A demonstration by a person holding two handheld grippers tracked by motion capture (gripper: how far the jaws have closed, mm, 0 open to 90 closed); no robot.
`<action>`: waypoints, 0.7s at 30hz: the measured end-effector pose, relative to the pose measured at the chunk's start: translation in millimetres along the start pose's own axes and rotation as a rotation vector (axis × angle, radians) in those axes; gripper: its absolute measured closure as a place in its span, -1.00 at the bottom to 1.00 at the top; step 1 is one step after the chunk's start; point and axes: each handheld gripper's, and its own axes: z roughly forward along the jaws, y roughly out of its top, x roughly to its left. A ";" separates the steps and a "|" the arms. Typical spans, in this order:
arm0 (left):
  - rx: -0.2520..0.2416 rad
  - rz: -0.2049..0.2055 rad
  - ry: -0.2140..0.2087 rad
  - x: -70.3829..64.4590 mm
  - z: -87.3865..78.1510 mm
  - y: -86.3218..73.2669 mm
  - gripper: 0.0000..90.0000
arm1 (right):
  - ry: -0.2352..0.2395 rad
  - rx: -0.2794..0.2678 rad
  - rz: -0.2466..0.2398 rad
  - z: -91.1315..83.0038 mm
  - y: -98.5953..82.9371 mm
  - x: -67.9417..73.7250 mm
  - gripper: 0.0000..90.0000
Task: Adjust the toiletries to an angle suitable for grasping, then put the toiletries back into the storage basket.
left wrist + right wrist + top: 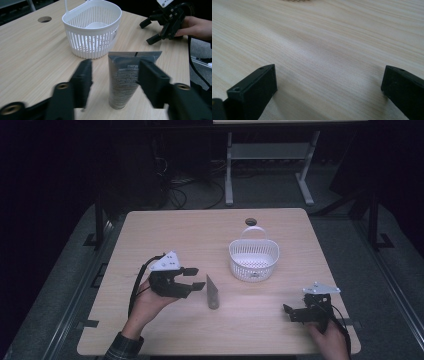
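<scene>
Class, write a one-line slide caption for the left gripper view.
Open left gripper lines up on a grey tube lying on the wooden table, white basket just beyond.

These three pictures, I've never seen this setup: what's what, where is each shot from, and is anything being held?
A person holds a hand tool with two black fingers in each hand. The high view looks down on the wooden table: left gripper, right gripper. The other two pictures come from cameras riding on those tools. On the table lie a grey tube and a white slotted basket. In the left gripper view the open fingers sit either side of the tube, not closed on it. The right gripper's fingers are open over bare wood. Nothing is held.
</scene>
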 end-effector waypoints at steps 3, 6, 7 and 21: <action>0.011 0.003 0.005 -2.9 1.9 0.4 -0.42 | 0.000 0.000 0.000 0.0 0.0 0.0 -1.00; 0.020 0.010 0.024 -6.6 4.7 1.6 -0.56 | 0.000 0.000 0.000 0.0 0.0 0.0 -1.00; 0.022 0.016 0.030 -7.5 5.3 2.3 -0.59 | 0.000 0.000 0.000 0.0 0.0 0.0 -1.00; 0.022 0.019 0.018 -18.2 23.4 11.9 -0.70 | 0.001 0.000 0.003 -0.1 0.0 0.2 -1.00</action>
